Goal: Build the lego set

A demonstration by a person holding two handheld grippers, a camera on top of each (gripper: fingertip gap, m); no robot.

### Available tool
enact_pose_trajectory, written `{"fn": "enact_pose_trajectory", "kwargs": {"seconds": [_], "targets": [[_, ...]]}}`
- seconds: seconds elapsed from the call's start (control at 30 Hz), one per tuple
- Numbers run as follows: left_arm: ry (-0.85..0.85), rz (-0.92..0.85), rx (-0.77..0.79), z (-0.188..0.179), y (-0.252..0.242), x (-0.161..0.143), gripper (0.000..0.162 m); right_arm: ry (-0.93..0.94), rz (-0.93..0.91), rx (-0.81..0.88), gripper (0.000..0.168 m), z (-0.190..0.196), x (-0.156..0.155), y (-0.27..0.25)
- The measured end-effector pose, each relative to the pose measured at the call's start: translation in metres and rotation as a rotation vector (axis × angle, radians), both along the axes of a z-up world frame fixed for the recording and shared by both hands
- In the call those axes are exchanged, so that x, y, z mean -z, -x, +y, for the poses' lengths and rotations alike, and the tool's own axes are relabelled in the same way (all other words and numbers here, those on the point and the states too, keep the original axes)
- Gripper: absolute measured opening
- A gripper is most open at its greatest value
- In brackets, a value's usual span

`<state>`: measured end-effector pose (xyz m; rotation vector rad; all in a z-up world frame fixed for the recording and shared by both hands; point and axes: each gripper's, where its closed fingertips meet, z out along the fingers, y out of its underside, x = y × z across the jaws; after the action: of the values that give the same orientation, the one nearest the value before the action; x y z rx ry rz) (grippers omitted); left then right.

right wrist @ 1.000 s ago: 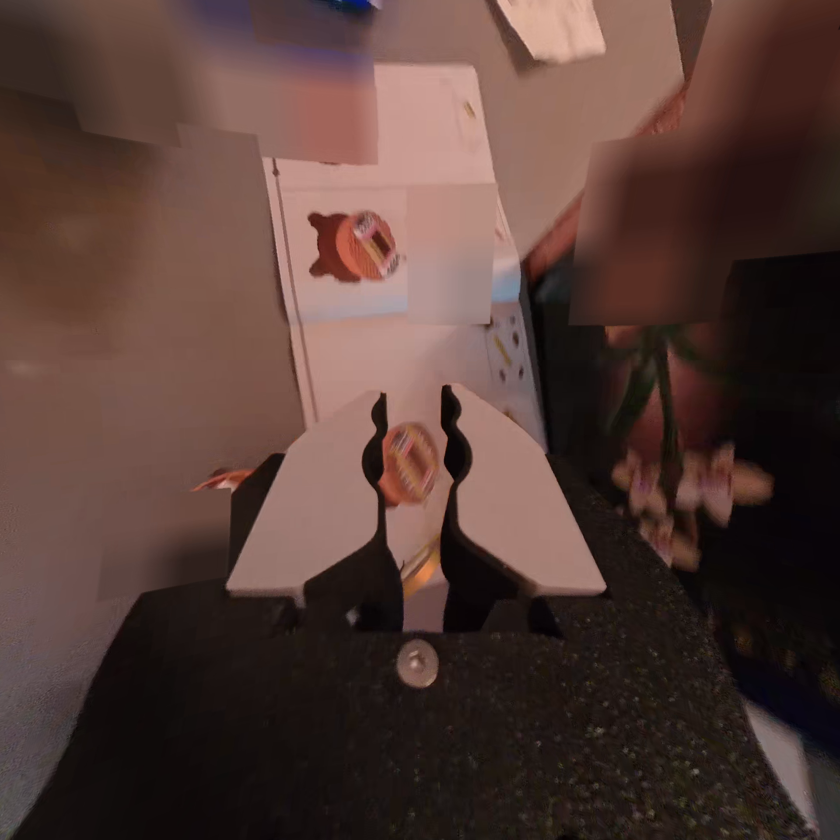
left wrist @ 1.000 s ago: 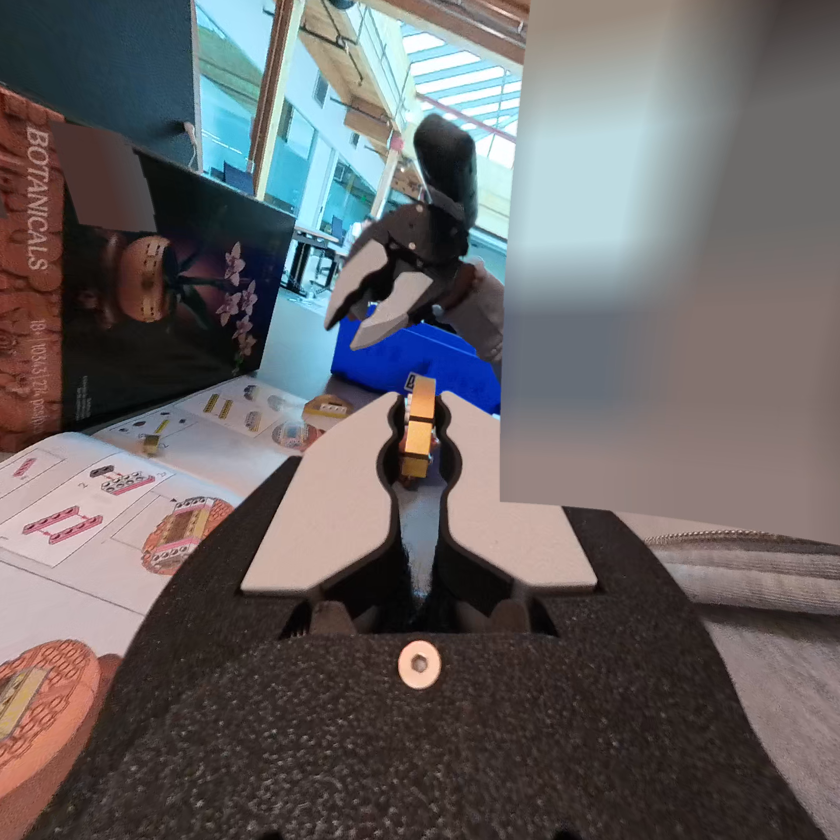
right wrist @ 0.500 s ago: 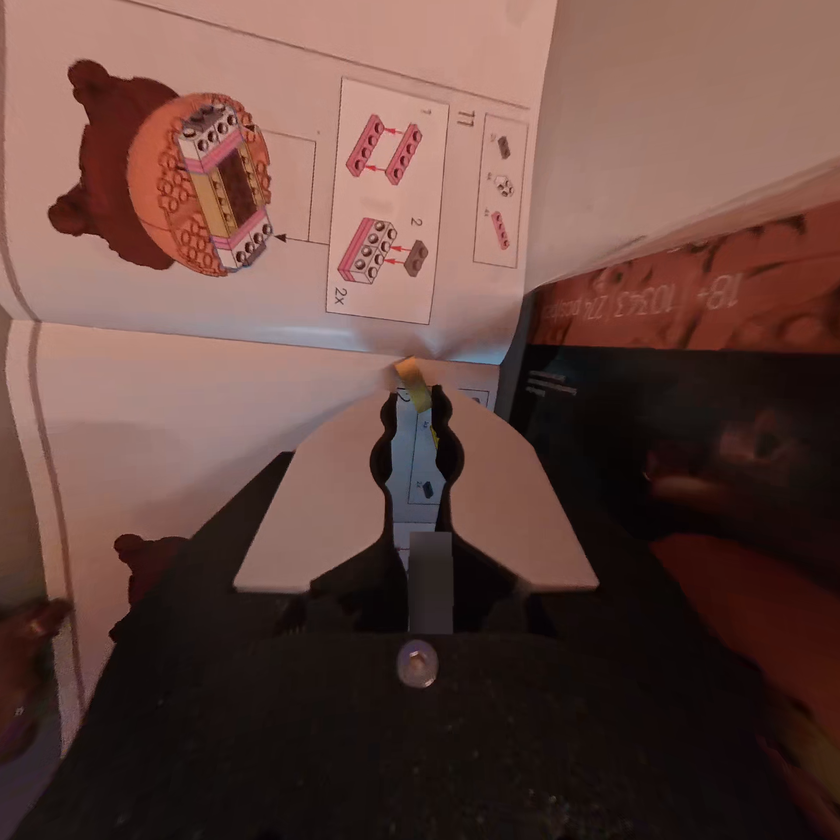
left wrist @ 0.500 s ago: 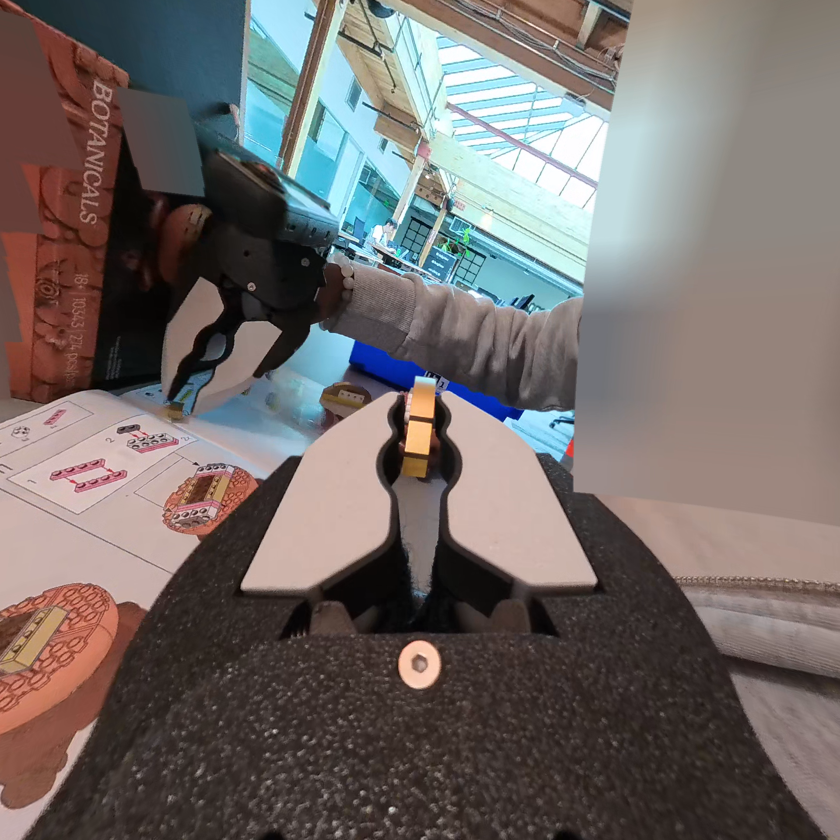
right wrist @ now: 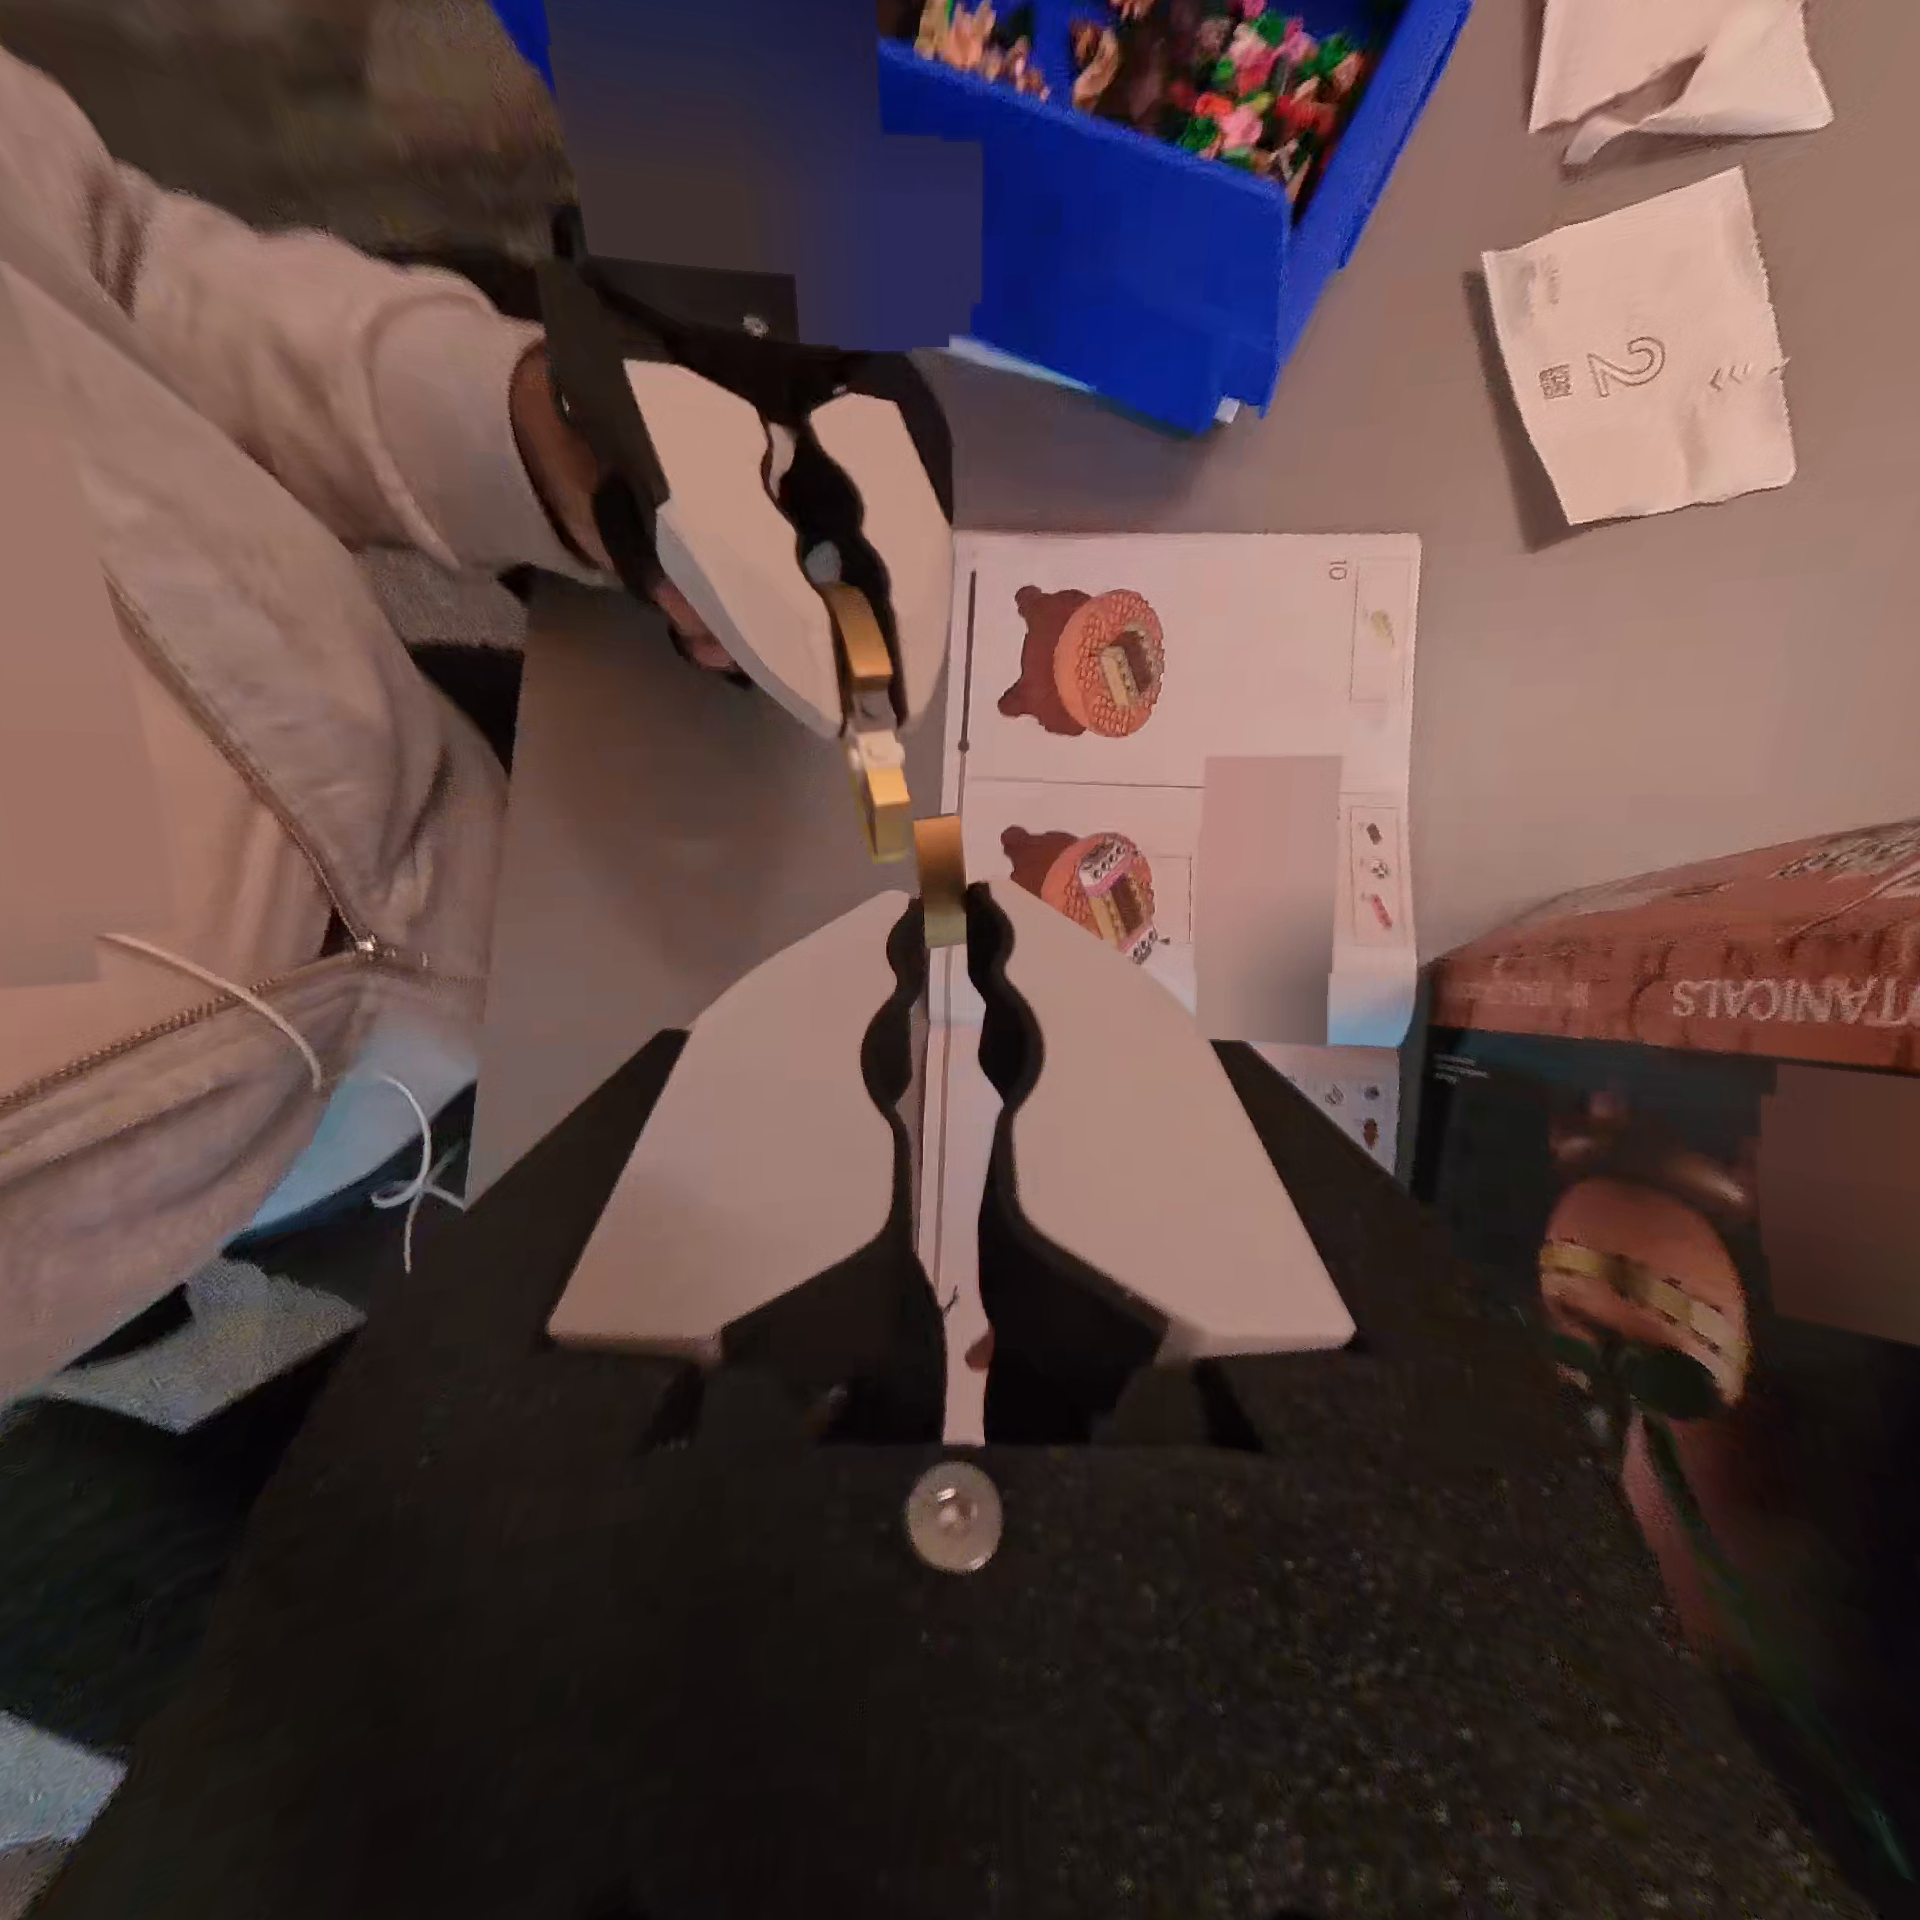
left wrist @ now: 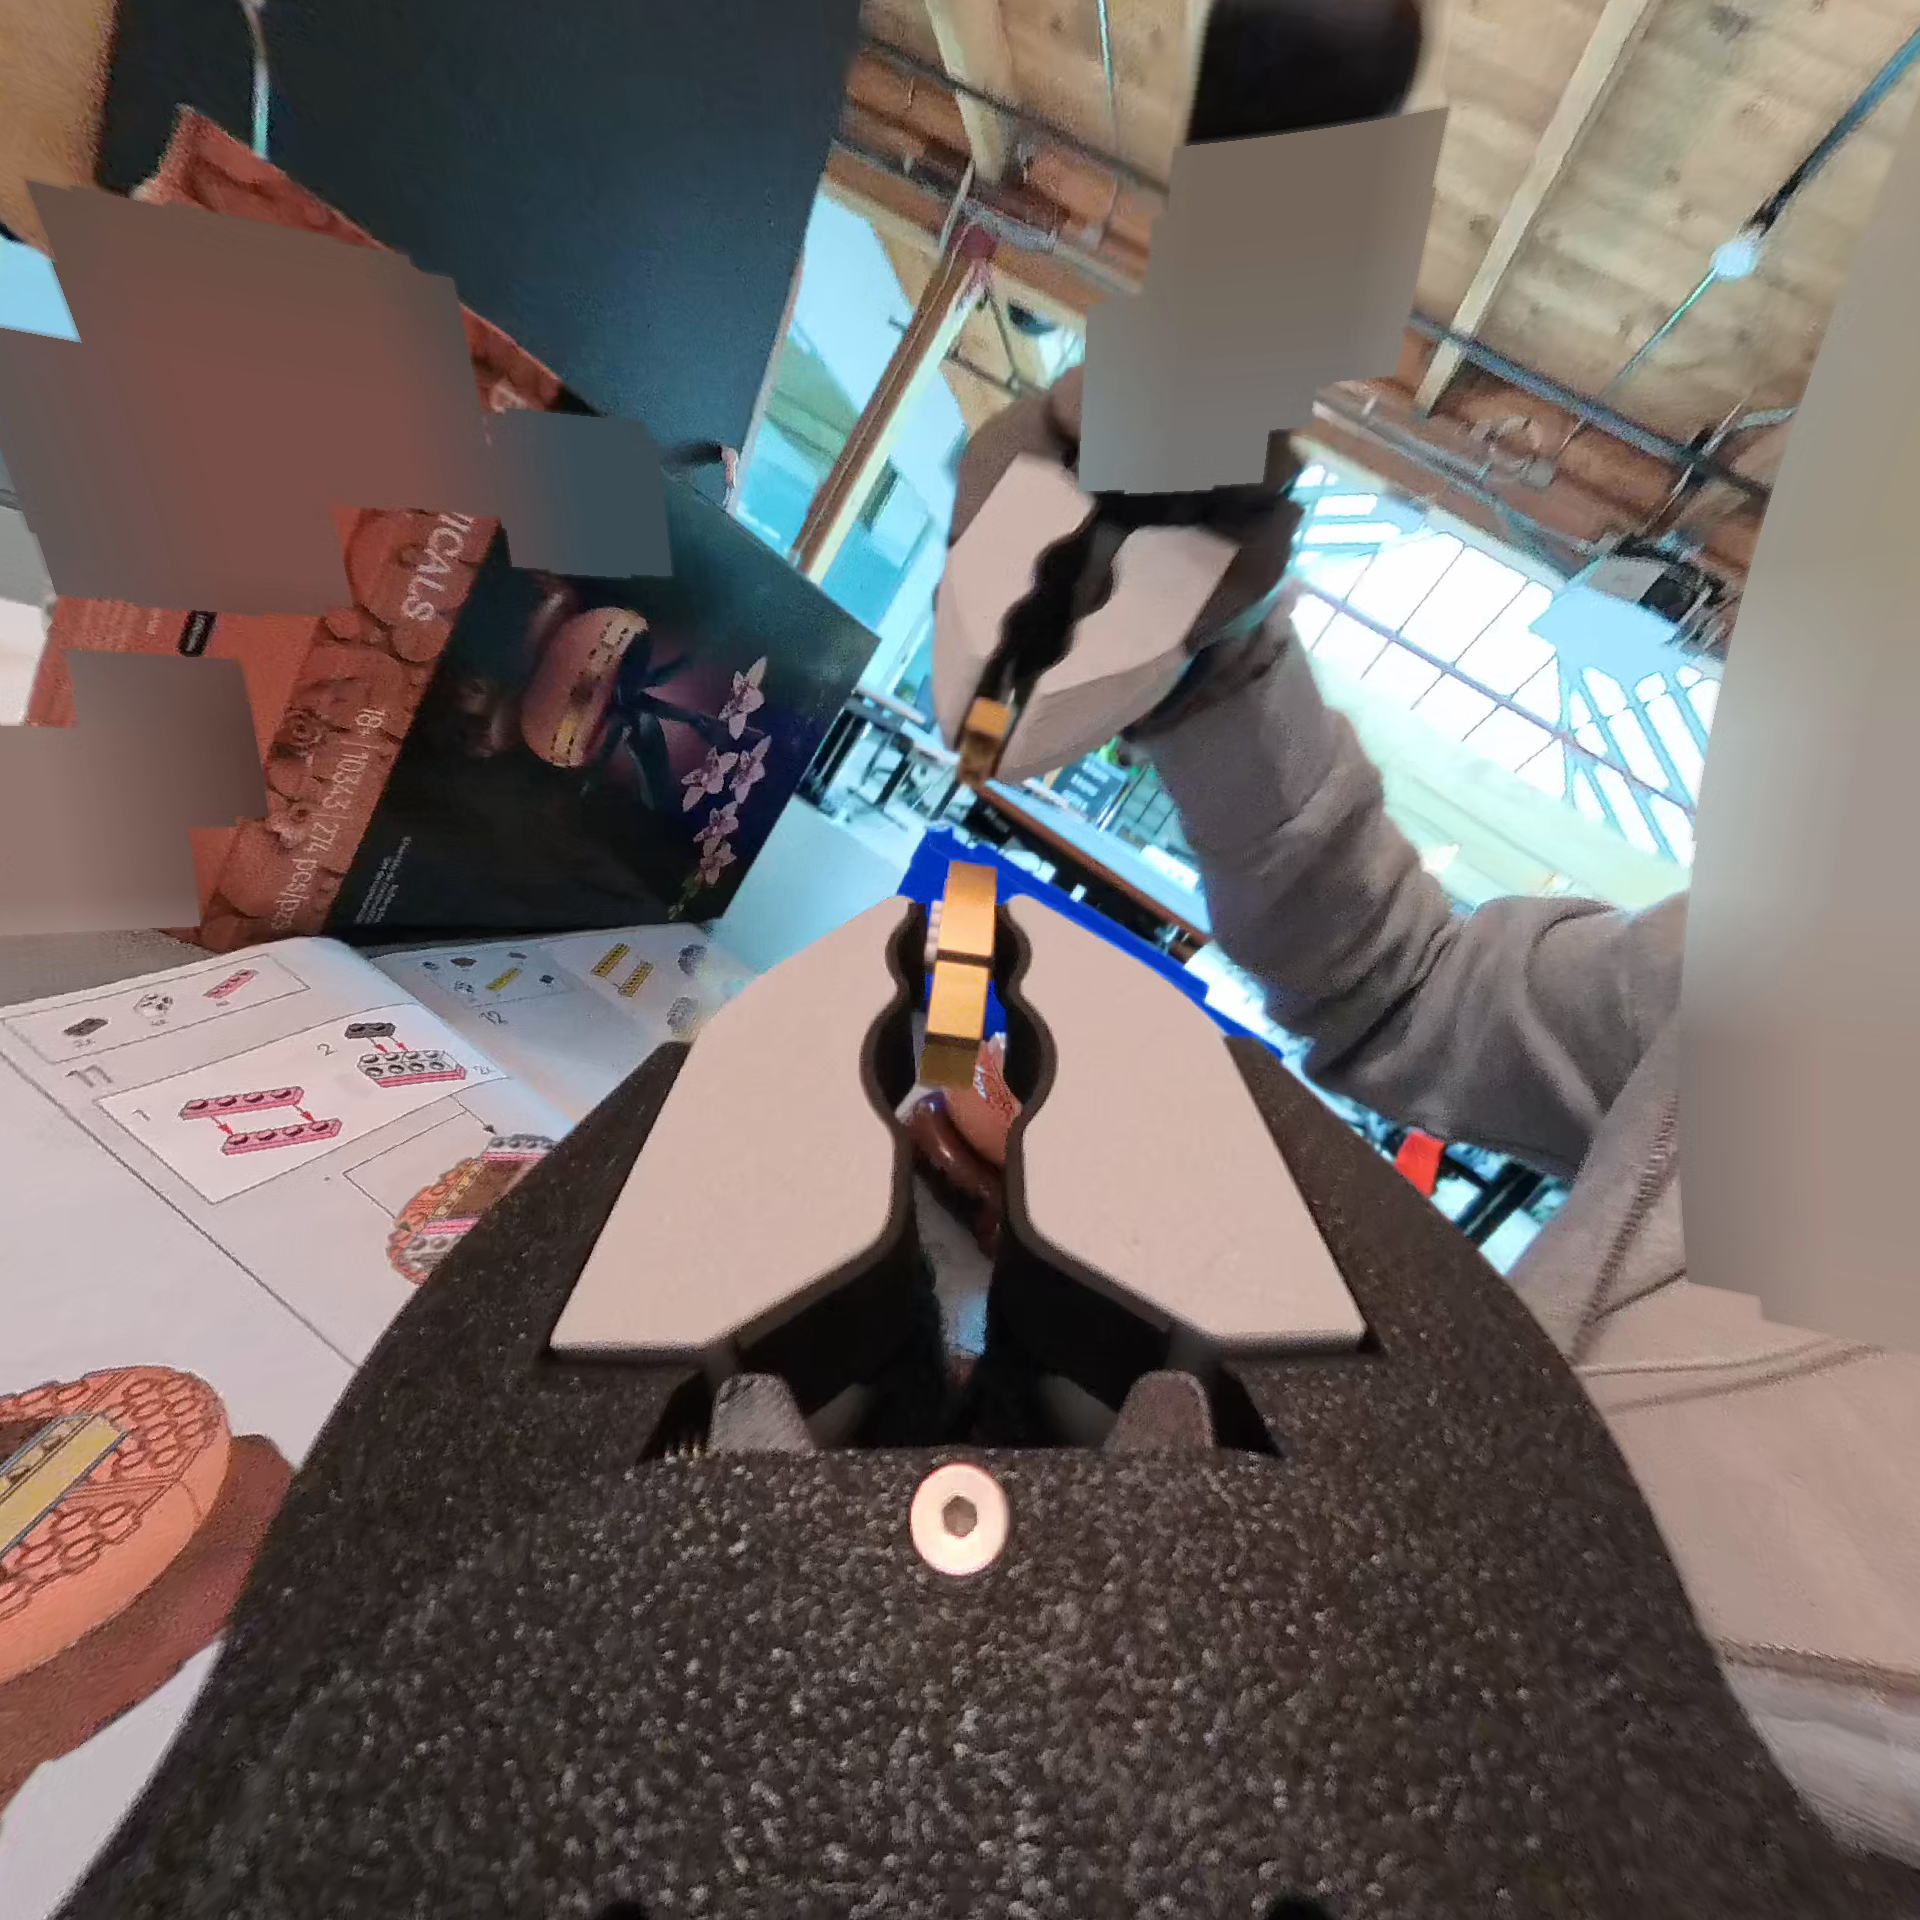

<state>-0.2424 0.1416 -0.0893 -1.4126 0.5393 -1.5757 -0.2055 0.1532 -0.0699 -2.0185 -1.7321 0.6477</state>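
My left gripper [left wrist: 961, 920] is shut on a narrow gold brick assembly [left wrist: 958, 982] that stands up between its fingers. In the right wrist view the left gripper [right wrist: 873, 717] comes in from the upper left, and the assembly's pale yellow end [right wrist: 883, 805] sticks out past its tips. My right gripper [right wrist: 940, 909] is shut on a small gold piece [right wrist: 940, 873], held in the air next to that yellow end. In the left wrist view the right gripper [left wrist: 997, 727] hangs above the assembly, and its gold piece [left wrist: 982, 727] points down.
An open instruction booklet [right wrist: 1247, 675] lies on the grey table and also shows in the left wrist view [left wrist: 260, 1091]. The set's box [right wrist: 1662, 987] stands at the right. A blue bin [right wrist: 1143, 239] of loose pieces and white paper bags [right wrist: 1642, 353] lie beyond. A grey sleeve [left wrist: 1403, 935] crosses at the right. One gripper's finger ends stand about 5 cm off the other's.
My right gripper closed on the small gold piece at the booklet, lifted it and brought it over to the left gripper's assembly. My left gripper tilted upward, still holding its assembly.
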Motion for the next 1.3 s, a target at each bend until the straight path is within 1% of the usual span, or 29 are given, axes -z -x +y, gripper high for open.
{"fn": "enact_pose_trajectory", "kwargs": {"seconds": [0.07,0.17,0.3,0.43,0.87,1.3], "targets": [[-0.032,0.038,0.013,-0.008,-0.008,-0.007,0.011,-0.019,-0.077,-0.04,0.008,-0.013,-0.006,0.004],[-0.066,0.083,0.021,-0.016,-0.017,-0.017,0.011,-0.017,-0.127,-0.061,0.008,-0.026,-0.01,0.009],[-0.069,0.06,0.049,-0.027,-0.023,-0.031,0.011,-0.035,-0.143,-0.072,0.008,-0.035,-0.016,0.008],[-0.08,0.051,0.064,-0.035,-0.026,-0.038,0.011,-0.046,-0.18,-0.076,0.008,-0.041,-0.016,0.004],[-0.157,0.096,0.073,-0.044,-0.032,-0.043,0.011,-0.042,-0.24,-0.099,0.008,-0.053,-0.019,0.0],[-0.212,0.084,0.095,-0.049,-0.032,-0.053,0.011,-0.064,-0.222,-0.119,0.012,-0.057,-0.027,0.003]]}}
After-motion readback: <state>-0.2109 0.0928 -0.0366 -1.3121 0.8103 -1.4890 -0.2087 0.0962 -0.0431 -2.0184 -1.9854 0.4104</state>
